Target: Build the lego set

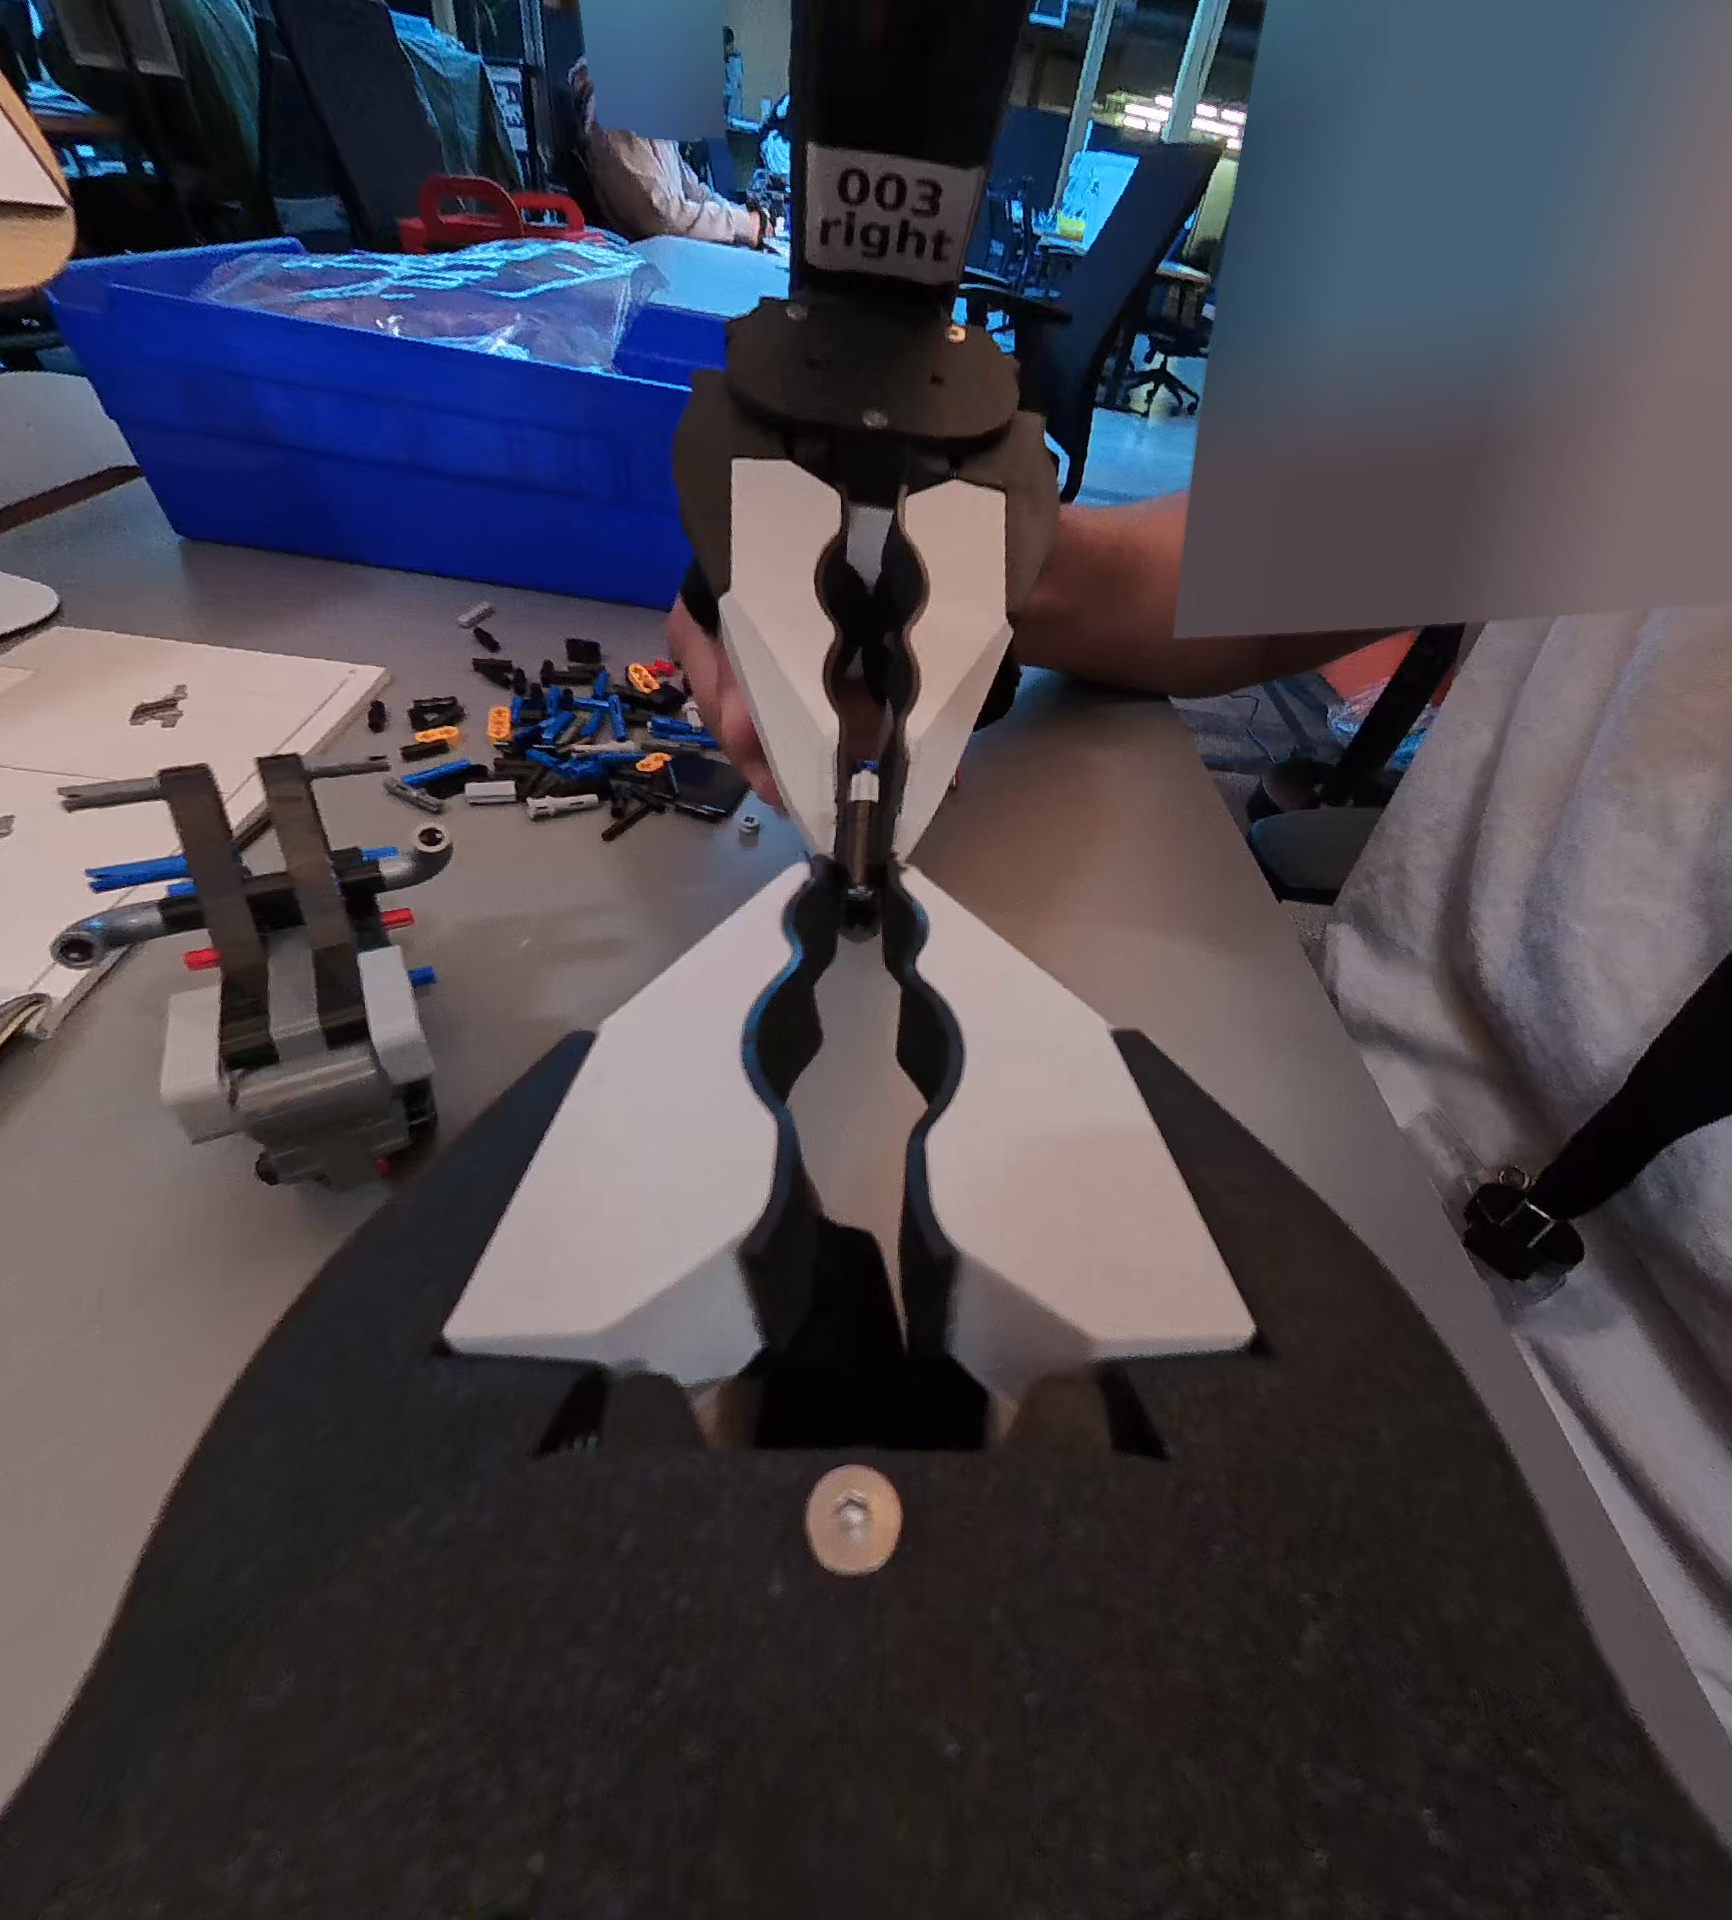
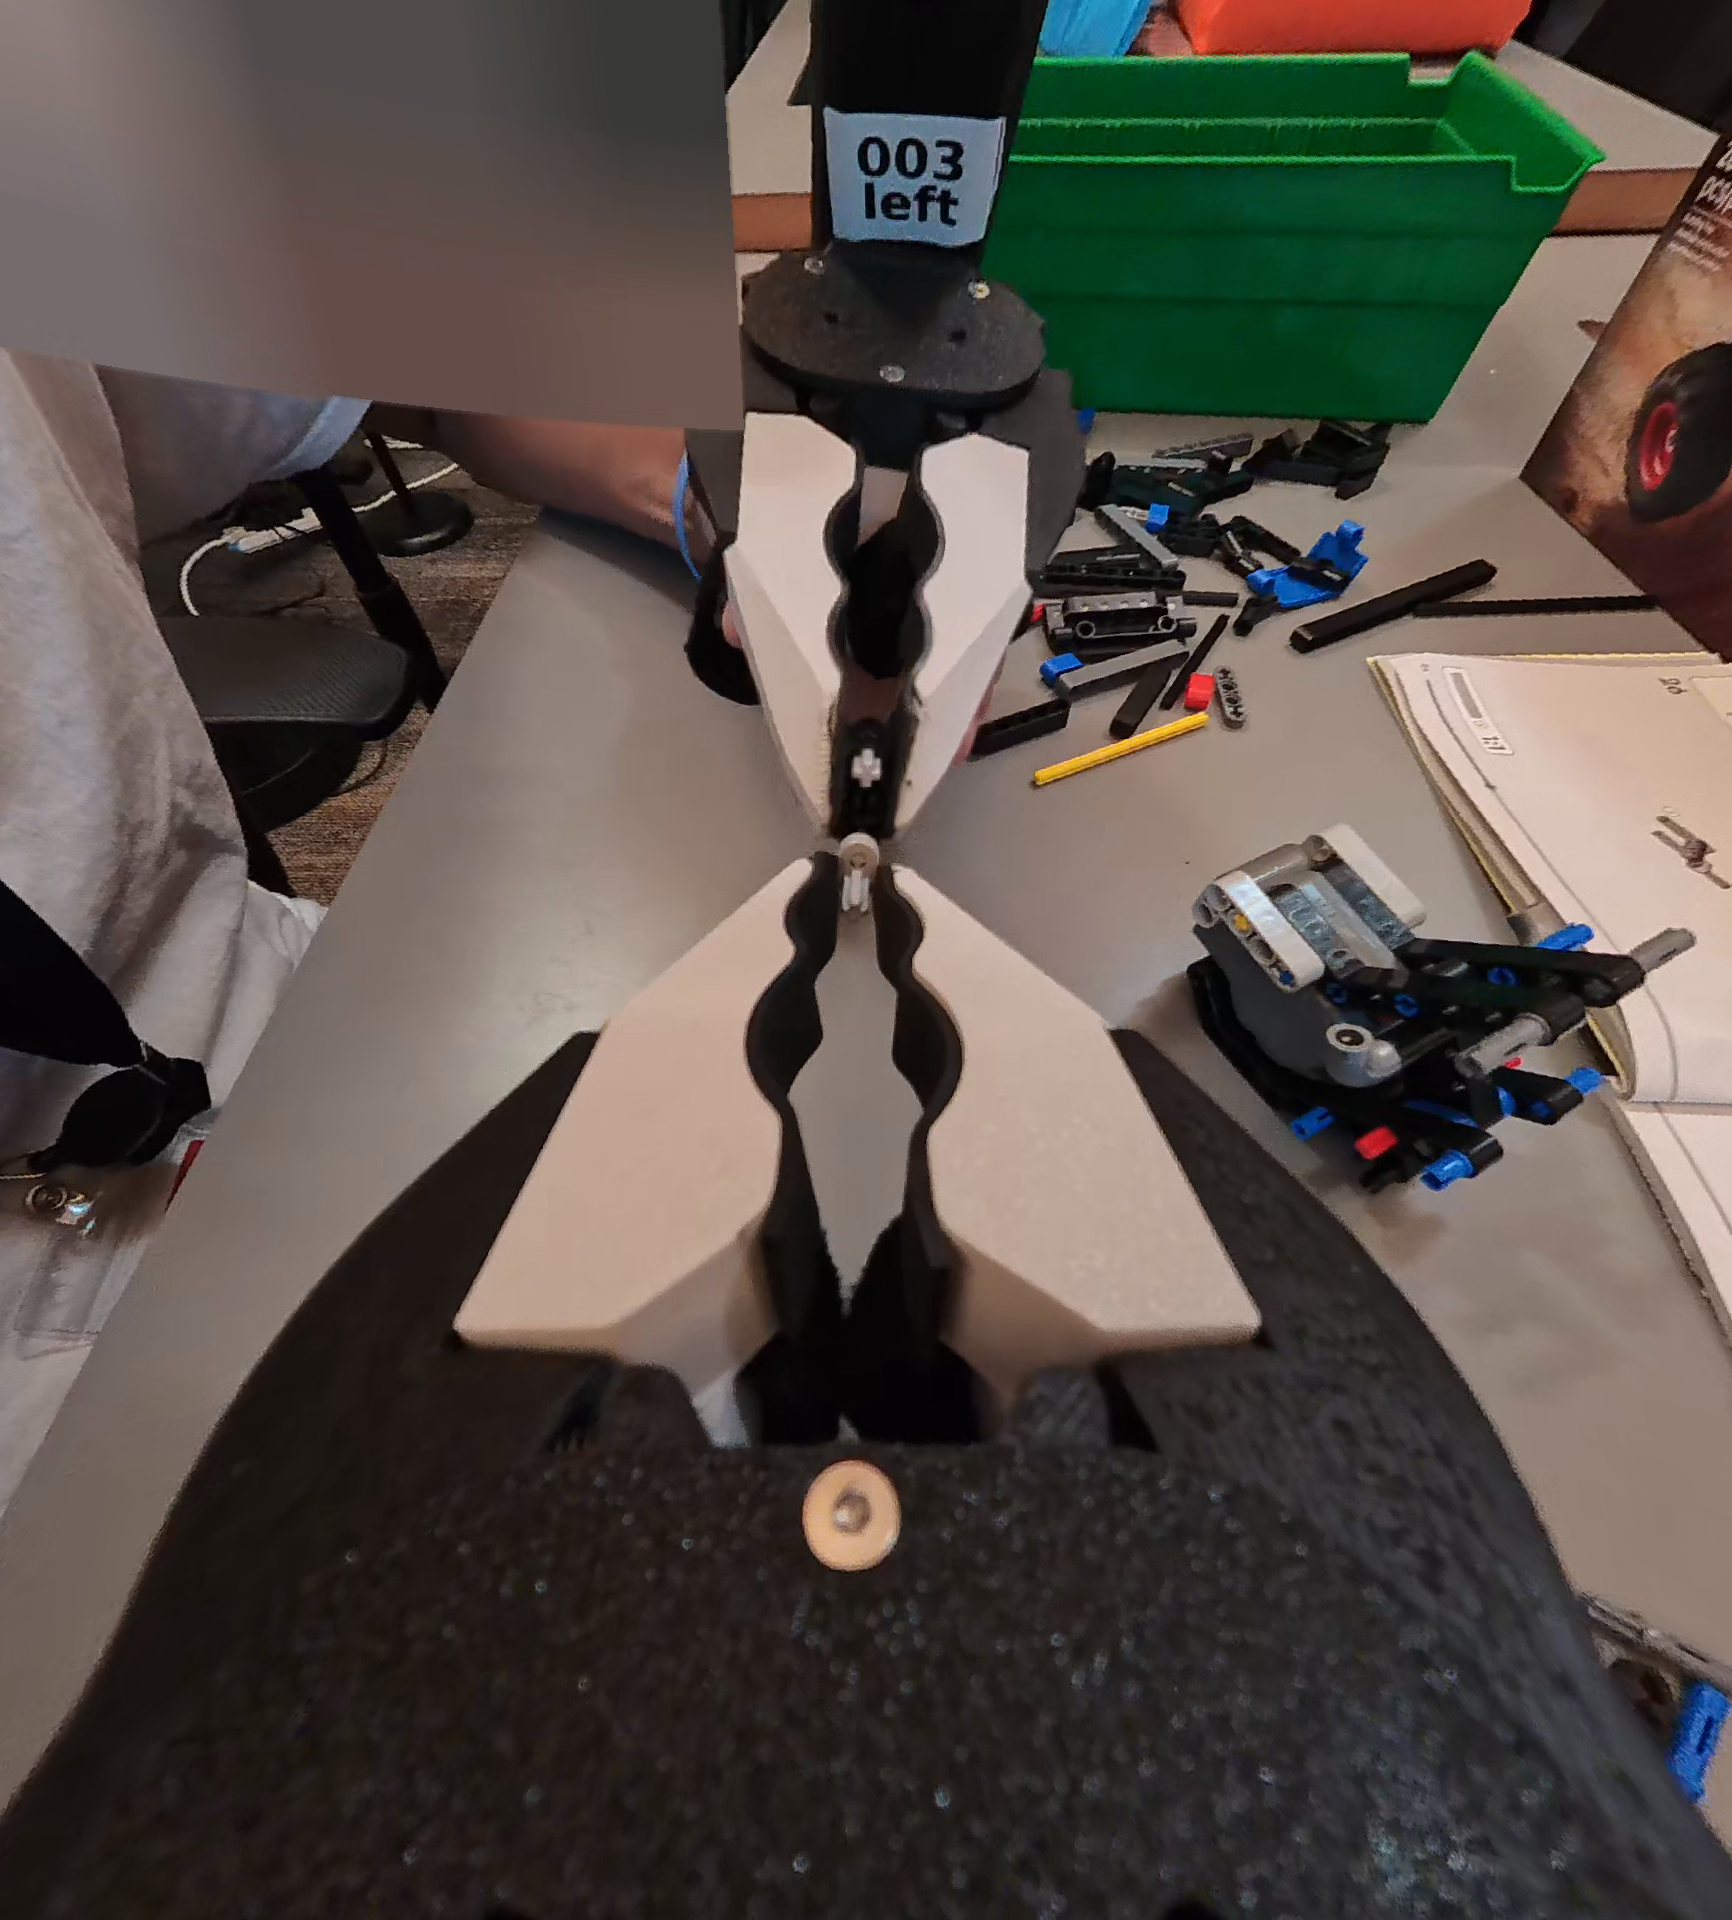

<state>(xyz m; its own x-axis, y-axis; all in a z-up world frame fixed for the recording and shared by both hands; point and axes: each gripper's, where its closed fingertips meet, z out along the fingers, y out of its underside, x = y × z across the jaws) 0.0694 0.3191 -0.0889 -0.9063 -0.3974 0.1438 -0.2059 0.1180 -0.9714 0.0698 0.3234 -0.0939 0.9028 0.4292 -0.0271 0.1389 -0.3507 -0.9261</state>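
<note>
1. An instruction booklet of flat white paper lies open beside the half-built model. The model's curved grey pipe ends reach over the page.
2. The model stands on the smooth grey table. It is a blocky grey-and-white core crossed by two thin black beams, with blue and red pin ends sticking out.
3. Beyond the model is a scatter of small loose pieces: black, blue, grey and orange pins and links.
4. Farther behind the model sits a glossy blue plastic bin holding a crinkled clear bag.
5. Right of the model, above the table, the left gripper and right gripper meet tip to tip. Both have white wedge fingers with wavy black inner pads on grainy black bodies.
6. In the right wrist view, the left gripper is pinched narrow on a small black connector with a pale cross end. The right gripper is pinched narrow on a pale grey pin. The two pieces are end to end, nearly touching.
7. Also in that view, beyond the model lie long black beams, a thin yellow axle, a ribbed green bin and a printed cardboard box.
</note>
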